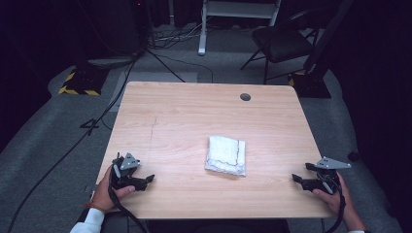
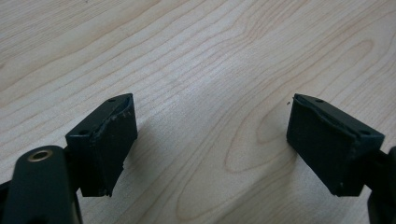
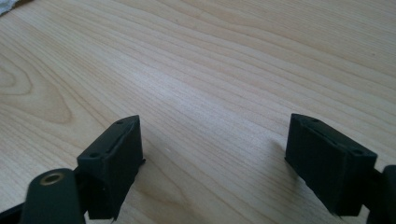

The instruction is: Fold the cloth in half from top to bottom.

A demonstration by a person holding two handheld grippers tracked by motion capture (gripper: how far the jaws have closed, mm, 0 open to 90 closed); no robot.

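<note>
- Left gripper [image 1: 145, 180] is sitting low by the near-left edge of the table [image 1: 184, 111], jaws spread wide, nothing between them.
- Right gripper [image 1: 298, 179] is mirroring it at the near-right edge, jaws wide and empty too.
- Its own view is catching a white cloth corner [image 3: 8, 5] at top left; the left gripper view is giving bare wood grain [image 2: 210, 56].
- Folded white cloth [image 1: 226, 155] is lying mid-table, well apart from both grippers.
- Beyond it, open wood is running to the far edge, past a grommet hole [image 1: 245, 96].
</note>
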